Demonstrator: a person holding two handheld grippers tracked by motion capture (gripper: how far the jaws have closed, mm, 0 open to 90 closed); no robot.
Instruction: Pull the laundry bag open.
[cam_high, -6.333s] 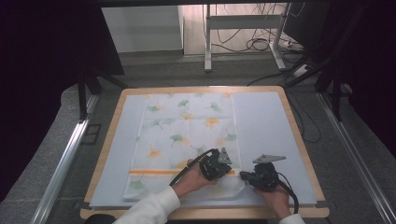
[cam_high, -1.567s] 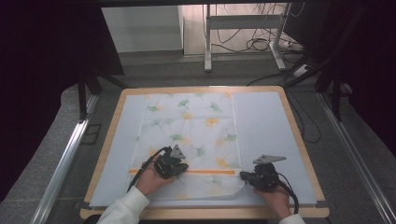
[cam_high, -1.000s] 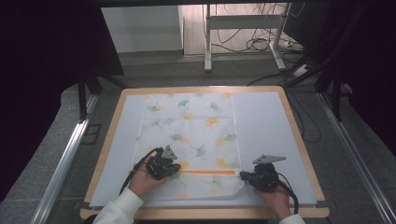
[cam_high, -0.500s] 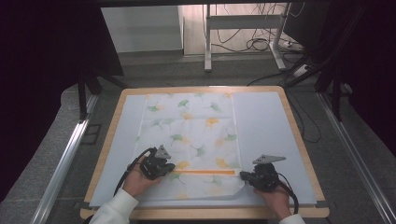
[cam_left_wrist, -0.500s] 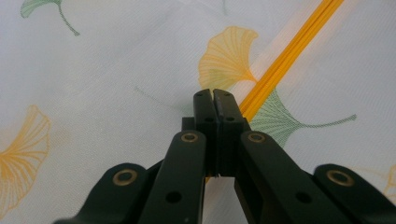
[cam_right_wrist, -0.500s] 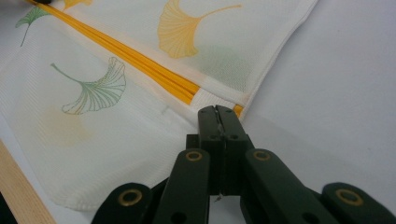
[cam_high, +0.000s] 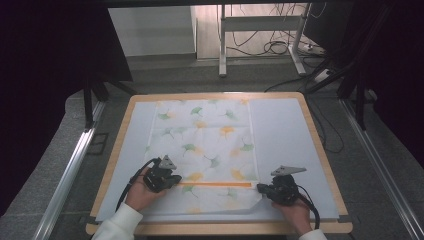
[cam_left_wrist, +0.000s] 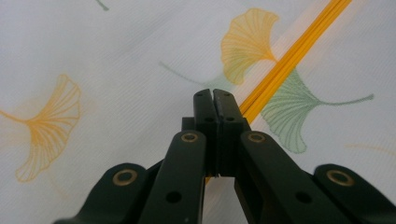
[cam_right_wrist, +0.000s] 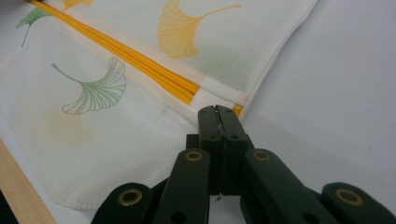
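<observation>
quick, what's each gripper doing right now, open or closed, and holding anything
Left gripper: jaws closed, on the orange zipper of the mesh bag; what it grips is hidden.
Right gripper: jaws closed at the bag's zipper end; a grip cannot be confirmed.

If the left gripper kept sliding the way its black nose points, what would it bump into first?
Probably the orange zipper on the leaf-print mesh bag. The left gripper, jaws shut, sits right beside that stripe, which runs on ahead toward the right gripper. How high the jaws ride above the fabric is unclear.
</observation>
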